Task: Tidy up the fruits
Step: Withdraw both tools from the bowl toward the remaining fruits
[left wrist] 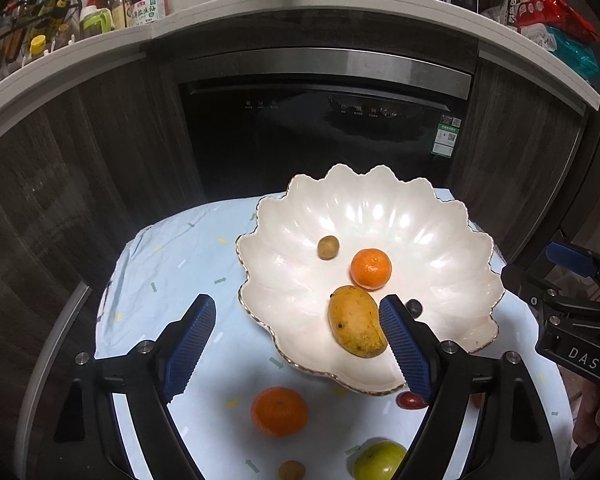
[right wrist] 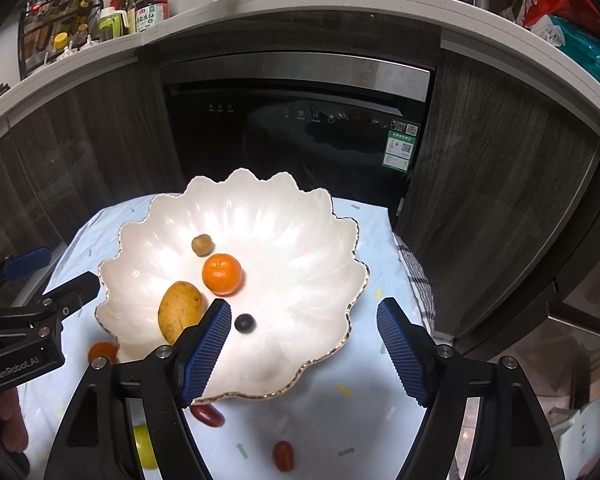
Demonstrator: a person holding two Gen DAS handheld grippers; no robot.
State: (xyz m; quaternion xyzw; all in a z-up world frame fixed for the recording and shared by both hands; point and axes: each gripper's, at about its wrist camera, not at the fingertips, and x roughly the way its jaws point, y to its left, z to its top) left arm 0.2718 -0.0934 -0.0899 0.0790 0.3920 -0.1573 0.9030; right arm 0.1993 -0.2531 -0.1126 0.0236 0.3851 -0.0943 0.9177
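A small table under a pale blue cloth [left wrist: 172, 264] carries a scalloped white bowl [left wrist: 432, 216], with an orange [left wrist: 279, 411], a green fruit [left wrist: 380, 460] and red fruits [right wrist: 283, 456] near its front edge.

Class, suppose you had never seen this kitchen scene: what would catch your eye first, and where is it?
First the big white scalloped bowl on the pale blue cloth, with a mango, an orange, a small brown fruit and a dark berry inside. Then the loose fruit on the cloth in front of it: another orange, a green fruit and red ones.
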